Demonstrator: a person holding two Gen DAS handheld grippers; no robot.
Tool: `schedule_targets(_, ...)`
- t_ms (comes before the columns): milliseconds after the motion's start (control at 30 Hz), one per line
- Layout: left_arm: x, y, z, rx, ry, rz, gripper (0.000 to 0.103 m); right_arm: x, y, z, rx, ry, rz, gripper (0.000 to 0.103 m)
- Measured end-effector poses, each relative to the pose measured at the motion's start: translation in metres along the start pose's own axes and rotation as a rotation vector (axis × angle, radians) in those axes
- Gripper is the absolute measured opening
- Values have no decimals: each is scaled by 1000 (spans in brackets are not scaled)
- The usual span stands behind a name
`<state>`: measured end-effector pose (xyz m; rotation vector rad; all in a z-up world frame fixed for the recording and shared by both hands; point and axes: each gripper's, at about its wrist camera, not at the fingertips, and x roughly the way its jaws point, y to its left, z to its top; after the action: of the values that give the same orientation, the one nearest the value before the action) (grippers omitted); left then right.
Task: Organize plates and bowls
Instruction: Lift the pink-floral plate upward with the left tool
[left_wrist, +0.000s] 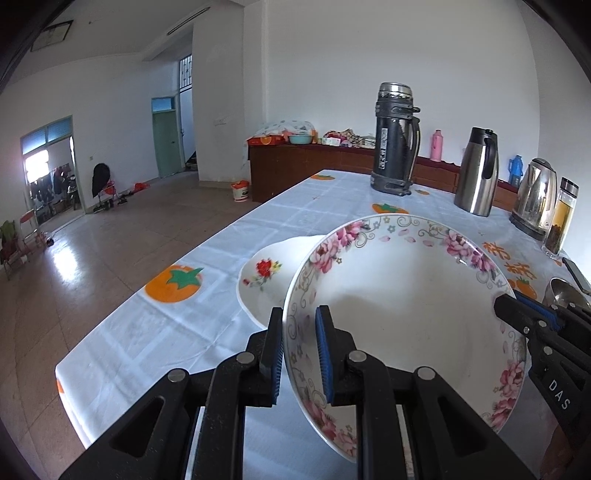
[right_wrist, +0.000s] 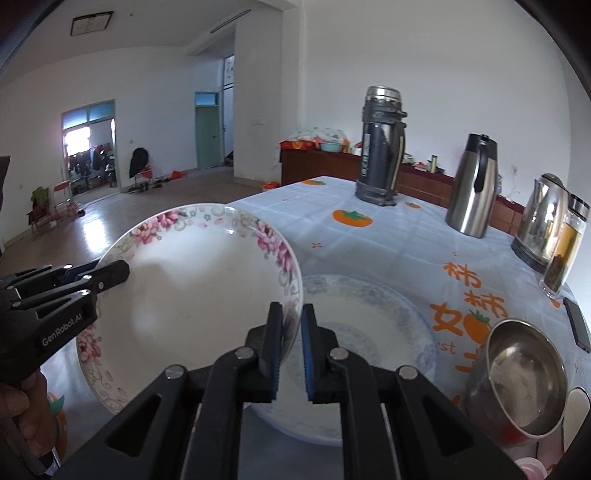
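Note:
A white bowl with pink flowers on its rim (left_wrist: 406, 295) (right_wrist: 192, 295) is held tilted over the table by both grippers. My left gripper (left_wrist: 300, 350) is shut on its near left rim, one finger inside and one outside. My right gripper (right_wrist: 291, 343) is shut on the opposite rim and shows in the left wrist view as a black jaw (left_wrist: 511, 301). In the right wrist view the left gripper (right_wrist: 114, 271) bites the far rim. A white dish with a red flower (left_wrist: 264, 280) lies behind the bowl. A blue-patterned plate (right_wrist: 388, 325) lies just right of it.
A steel bowl (right_wrist: 524, 376) sits at the right, a dark phone (right_wrist: 578, 325) beyond it. Along the back stand a black flask (left_wrist: 395, 140), a steel jug (left_wrist: 476, 173), a kettle (left_wrist: 535, 199) and a glass bottle (left_wrist: 561, 221). The tablecloth's left edge (left_wrist: 147, 332) drops to the floor.

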<state>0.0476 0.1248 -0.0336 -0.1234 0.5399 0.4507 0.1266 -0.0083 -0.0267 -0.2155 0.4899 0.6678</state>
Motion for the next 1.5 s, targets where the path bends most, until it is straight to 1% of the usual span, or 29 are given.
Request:
schedule_targets(100, 5, -6, 4, 10, 1, -10, 19, 1, -4, 0, 6, 1, -24, 10)
schedule_targets(467, 12, -16, 8, 25, 1, -27, 19, 4, -14, -1, 31, 7, -63, 10)
schedule_targets(900, 19, -39, 18, 78, -9, -49, 19, 4, -32, 0, 86, 13, -111, 10)
schedule_targets(1267, 29, -55, 24, 91, -8, -56, 19, 6, -44, -3, 116, 38, -155, 11)
schedule_targets(1500, 37, -64, 25, 100, 1, -87, 19, 10, -51, -6, 128, 62, -187, 11)
